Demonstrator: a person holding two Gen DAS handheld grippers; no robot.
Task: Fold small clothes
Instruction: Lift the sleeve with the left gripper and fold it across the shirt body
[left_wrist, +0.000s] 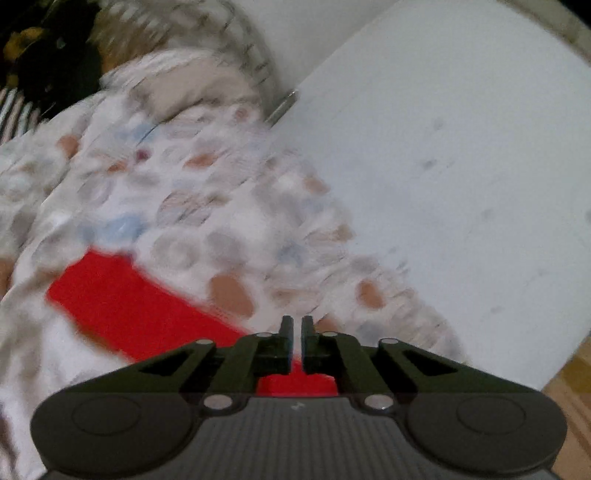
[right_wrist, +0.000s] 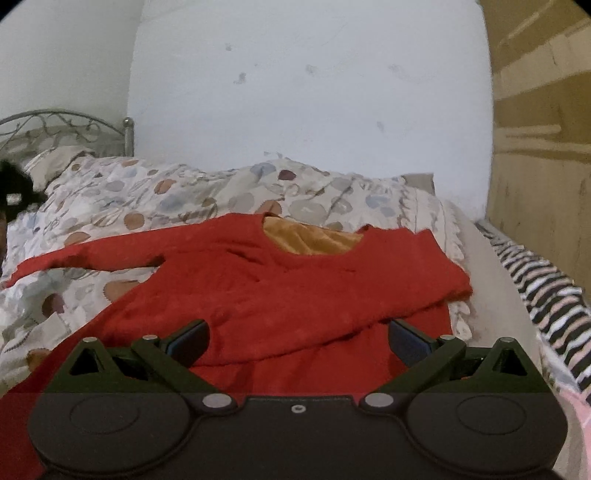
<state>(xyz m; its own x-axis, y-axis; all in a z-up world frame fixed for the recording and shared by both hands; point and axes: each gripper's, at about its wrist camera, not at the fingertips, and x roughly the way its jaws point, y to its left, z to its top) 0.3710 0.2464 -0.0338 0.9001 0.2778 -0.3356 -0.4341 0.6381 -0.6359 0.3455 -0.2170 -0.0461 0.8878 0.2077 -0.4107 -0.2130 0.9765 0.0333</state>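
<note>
White plaster wall (right_wrist: 314, 92) rises behind a bed covered by a cream quilt printed with brown, grey and blue ovals (right_wrist: 122, 199). On that quilt lies the red long-sleeved knit top (right_wrist: 280, 291), front up, its round neckline with a mustard-yellow lining (right_wrist: 306, 240) pointing away toward the wall and its hem toward the right wrist camera, so the long axis of the body runs from near to far. One sleeve stretches flat out to the left across the quilt; the other is folded in across the chest.

Low over the hem, the right gripper (right_wrist: 297, 338) has its black fingers spread wide, holding nothing. The left gripper (left_wrist: 297, 332) has its fingers drawn nearly together above red cloth; blur hides whether any fabric is caught.

Farther out, a scrolled grey metal headboard (right_wrist: 62, 122) stands at the left and a black, white and pink striped blanket (right_wrist: 546, 291) lies at the right.
</note>
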